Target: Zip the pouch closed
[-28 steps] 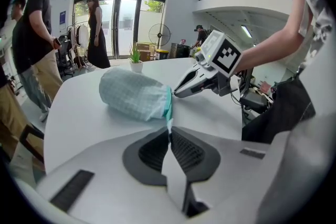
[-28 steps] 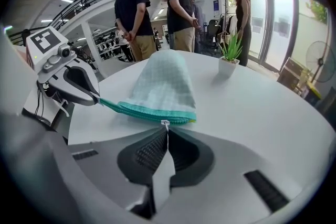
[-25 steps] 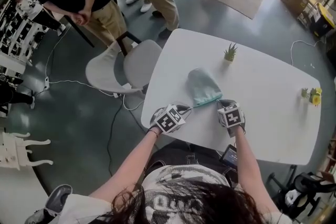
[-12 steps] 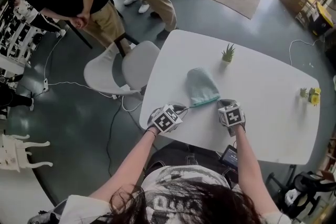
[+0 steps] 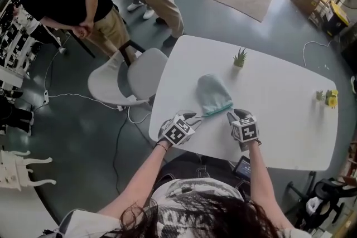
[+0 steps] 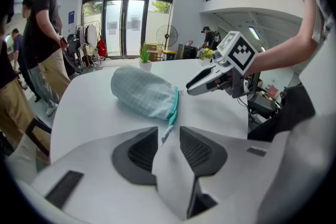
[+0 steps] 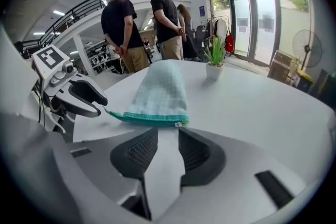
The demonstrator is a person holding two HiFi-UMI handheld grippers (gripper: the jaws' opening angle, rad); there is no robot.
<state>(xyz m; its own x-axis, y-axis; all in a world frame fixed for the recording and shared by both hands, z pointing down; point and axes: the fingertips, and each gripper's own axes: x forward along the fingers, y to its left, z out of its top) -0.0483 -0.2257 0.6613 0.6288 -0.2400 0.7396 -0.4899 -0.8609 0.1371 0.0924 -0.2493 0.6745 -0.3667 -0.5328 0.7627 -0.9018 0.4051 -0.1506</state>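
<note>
Loosened since a second ago, the jaws of my left hand-held gripper (image 5: 196,117) are opening around the teal zipper tail (image 6: 167,132) of the pale-green fabric pouch (image 5: 213,92); my right hand-held gripper (image 5: 230,115) is opening too, empty.

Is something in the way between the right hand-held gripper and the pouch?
No, nothing visible. The right hand-held gripper, its jaws opening with nothing between them, sits just before the zipper edge of the pouch.

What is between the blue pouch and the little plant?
Nothing; the head view shows only bare white table between the pouch and the plant.
</note>
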